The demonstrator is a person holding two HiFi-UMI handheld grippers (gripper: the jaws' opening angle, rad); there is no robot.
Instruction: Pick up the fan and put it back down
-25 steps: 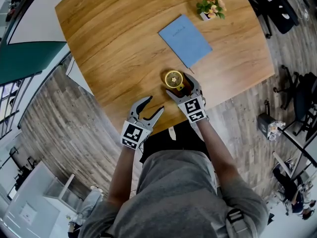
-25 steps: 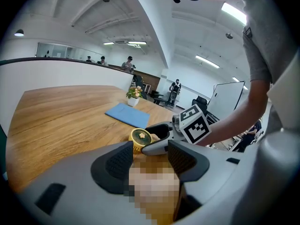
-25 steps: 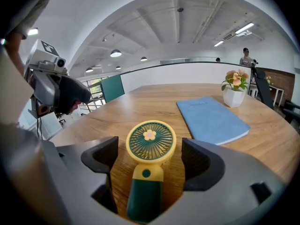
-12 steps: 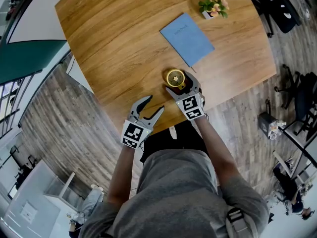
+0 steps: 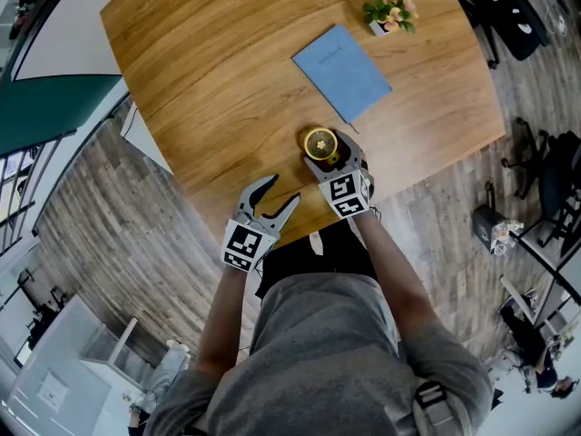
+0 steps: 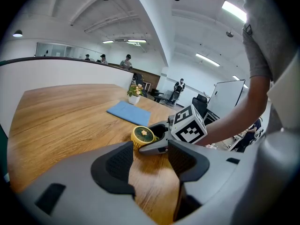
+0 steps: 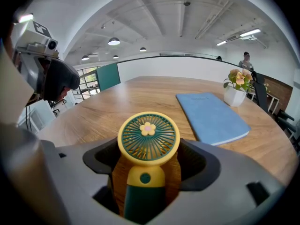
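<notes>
The fan (image 7: pixel 148 136) sits on the table (image 5: pixel 209 80) with its handle between the jaws of the right gripper (image 5: pixel 330 158). These jaws have just been closing but are still wide, with wood showing on both sides of the handle, probably to centre the grip before lifting. The left gripper (image 6: pixel 150 162) is spread and empty, and the fan is ahead of it, out of its reach.

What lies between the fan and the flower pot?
A blue notebook lies flat between the fan and the flower pot; the head view shows it.
</notes>
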